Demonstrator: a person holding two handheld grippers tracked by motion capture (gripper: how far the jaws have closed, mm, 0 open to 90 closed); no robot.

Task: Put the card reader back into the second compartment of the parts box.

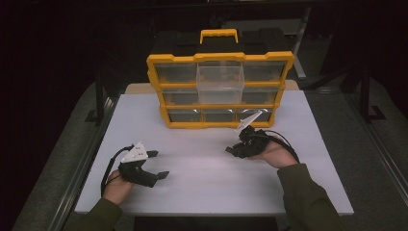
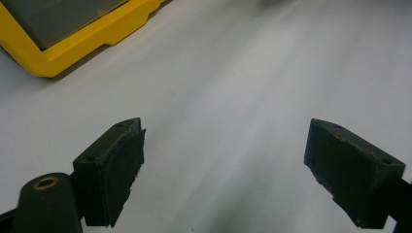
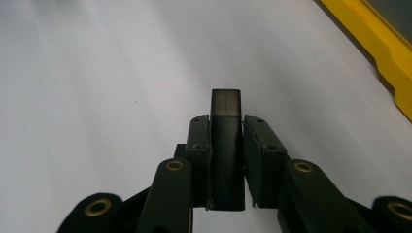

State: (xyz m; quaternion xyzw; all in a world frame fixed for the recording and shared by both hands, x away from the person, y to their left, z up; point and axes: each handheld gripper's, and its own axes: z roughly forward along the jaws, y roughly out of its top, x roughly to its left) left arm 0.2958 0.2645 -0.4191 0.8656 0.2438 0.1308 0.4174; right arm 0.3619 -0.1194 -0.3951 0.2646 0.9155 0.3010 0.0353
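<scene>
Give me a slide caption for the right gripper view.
Right tool clamped on a small dark block above the white table.

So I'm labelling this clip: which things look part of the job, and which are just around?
In play:
- yellow drawer organizer, top-middle clear drawer pulled out
- small dark block clamped in right gripper
- left gripper, open

Around:
- white table

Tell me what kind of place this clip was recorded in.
Probably a workshop or lab bench set up for recording. A white table stands in a dark room and carries a yellow parts organizer with clear drawers; the right gripper holds a small dark block.
</scene>
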